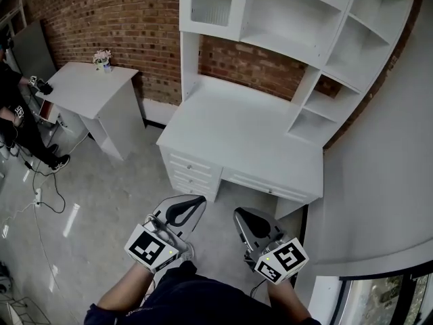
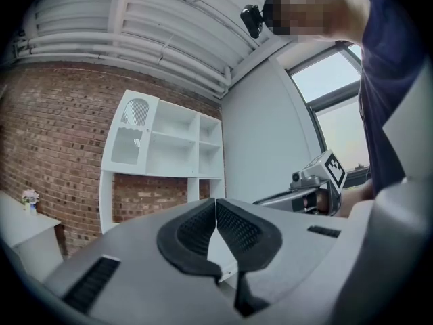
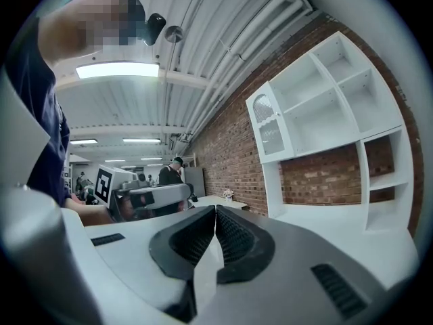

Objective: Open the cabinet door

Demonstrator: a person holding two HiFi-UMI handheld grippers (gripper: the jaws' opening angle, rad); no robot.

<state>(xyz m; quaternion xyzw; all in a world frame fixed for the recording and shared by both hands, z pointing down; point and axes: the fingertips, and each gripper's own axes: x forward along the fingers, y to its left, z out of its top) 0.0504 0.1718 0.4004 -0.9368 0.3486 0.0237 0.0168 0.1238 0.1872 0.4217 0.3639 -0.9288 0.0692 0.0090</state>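
Left gripper (image 1: 200, 200) and right gripper (image 1: 239, 214), jaws closed and empty, point toward the white wooden desk hutch (image 1: 318, 80). Its arched, glass-paned white cabinet door (image 1: 211, 2) fills the top-left bay. It is likely light, stiff and fragile; grip the frame edge, not the glass.

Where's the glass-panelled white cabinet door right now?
Head view, top centre: the glass-panelled white cabinet door fronts the upper-left compartment of the white desk hutch, against the red brick wall.
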